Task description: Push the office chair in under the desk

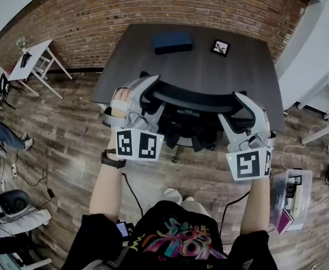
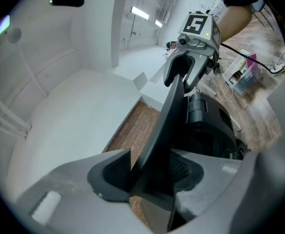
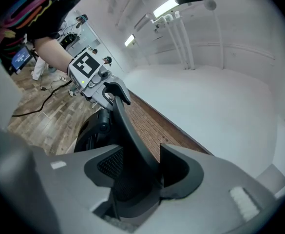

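Observation:
A black office chair stands with its seat partly under the dark desk [image 1: 209, 66]; its curved backrest [image 1: 195, 101] faces me. My left gripper [image 1: 156, 94] is shut on the left end of the backrest's top edge. My right gripper [image 1: 230, 107] is shut on the right end. In the left gripper view the thin backrest edge [image 2: 166, 121] runs between the pads of the left gripper [image 2: 149, 172], with the right gripper [image 2: 186, 69] at its far end. The right gripper view shows the backrest edge [image 3: 127, 126] between the pads of the right gripper [image 3: 142, 169], and the left gripper [image 3: 110, 94] beyond.
A blue box [image 1: 172, 42] and a marker card [image 1: 220, 47] lie on the desk near the brick wall [image 1: 153, 4]. A white folding table [image 1: 35, 58] stands at the left. A clear bin [image 1: 291, 198] sits on the floor at my right, with cables trailing nearby.

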